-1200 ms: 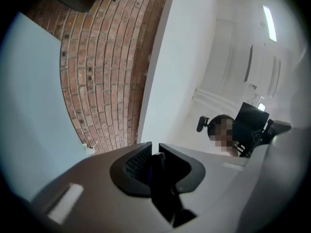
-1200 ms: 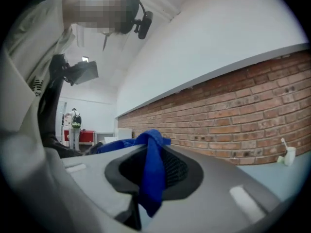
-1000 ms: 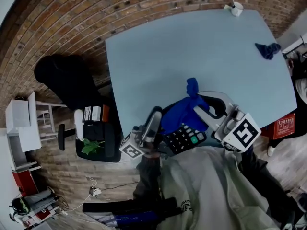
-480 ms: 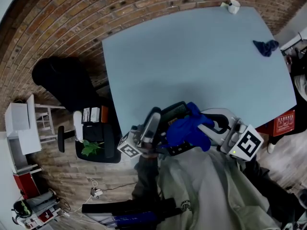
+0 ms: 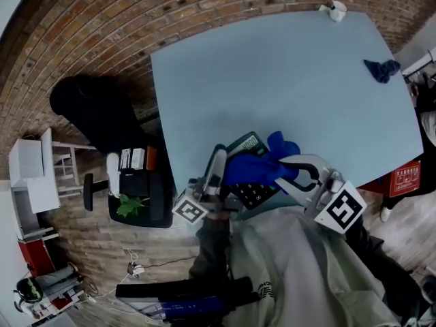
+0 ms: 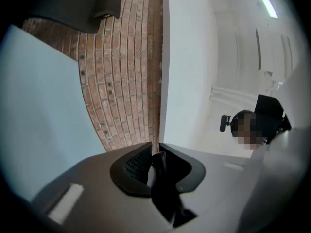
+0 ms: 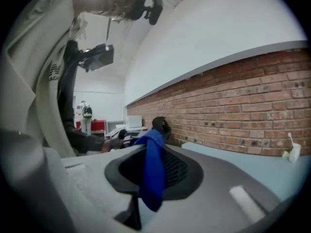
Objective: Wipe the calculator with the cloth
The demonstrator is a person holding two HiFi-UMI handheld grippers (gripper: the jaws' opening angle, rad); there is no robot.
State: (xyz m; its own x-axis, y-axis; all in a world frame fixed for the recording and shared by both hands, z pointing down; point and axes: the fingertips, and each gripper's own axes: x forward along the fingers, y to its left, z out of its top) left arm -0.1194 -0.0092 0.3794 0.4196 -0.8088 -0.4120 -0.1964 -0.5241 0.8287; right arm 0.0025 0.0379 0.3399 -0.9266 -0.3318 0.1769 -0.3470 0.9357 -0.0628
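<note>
At the near edge of the surface (image 5: 272, 80), the calculator (image 5: 251, 193) sits between your left tool (image 5: 219, 165) and your right tool (image 5: 286, 169), the cloth (image 5: 259, 169) draped across it, with a cup (image 5: 336, 10) at the far right corner and a second cloth (image 5: 380, 69) by the right edge.

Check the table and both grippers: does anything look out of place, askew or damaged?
Nothing looks spilled or damaged. The calculator is tilted, held by the left gripper at the table's near edge. A spare dark blue cloth lies crumpled near the table's far right corner.
</note>
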